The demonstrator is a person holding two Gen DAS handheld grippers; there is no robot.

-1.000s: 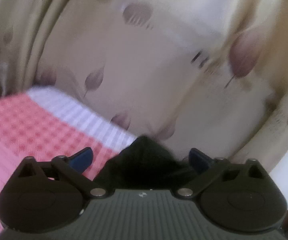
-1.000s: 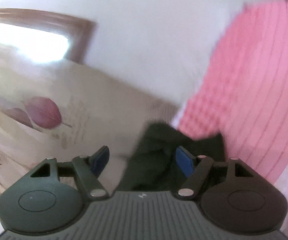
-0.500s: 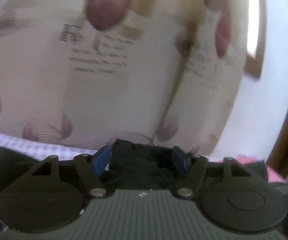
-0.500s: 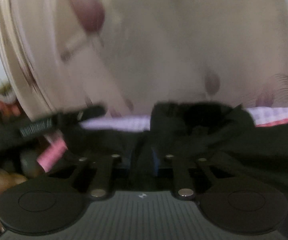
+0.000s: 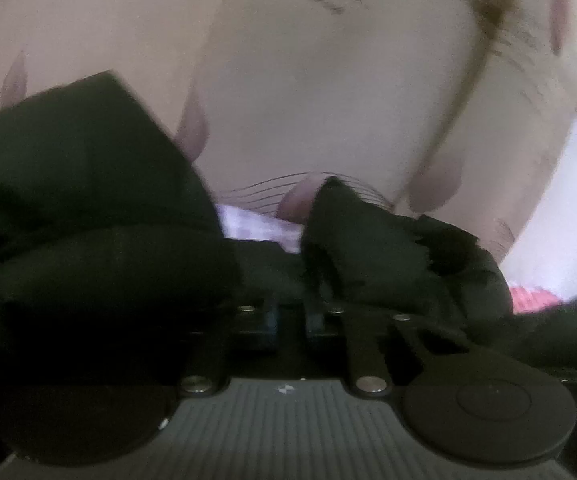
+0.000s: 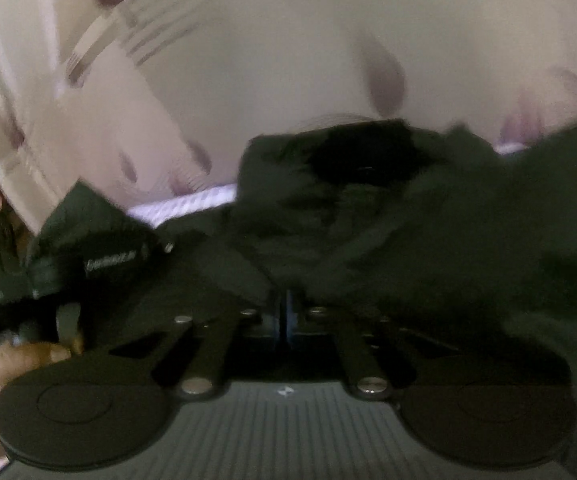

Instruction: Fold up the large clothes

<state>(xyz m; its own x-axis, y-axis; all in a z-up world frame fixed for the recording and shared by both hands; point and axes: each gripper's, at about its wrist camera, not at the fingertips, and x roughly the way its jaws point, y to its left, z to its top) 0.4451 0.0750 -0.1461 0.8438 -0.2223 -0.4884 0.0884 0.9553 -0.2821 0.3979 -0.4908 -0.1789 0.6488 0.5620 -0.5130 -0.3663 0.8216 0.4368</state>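
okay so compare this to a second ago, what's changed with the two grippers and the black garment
Both grippers, open a second ago, have swung toward the curtain. The right gripper has shut on the black garment; the left gripper is closing, its jaws nearly together, with cloth bunched at them. The garment still lies on the checked bedding.

The left gripper (image 5: 291,320) points slightly downward, its jaws closing with dark cloth between them. The right gripper (image 6: 284,316) points likewise, jaws fully together on cloth.
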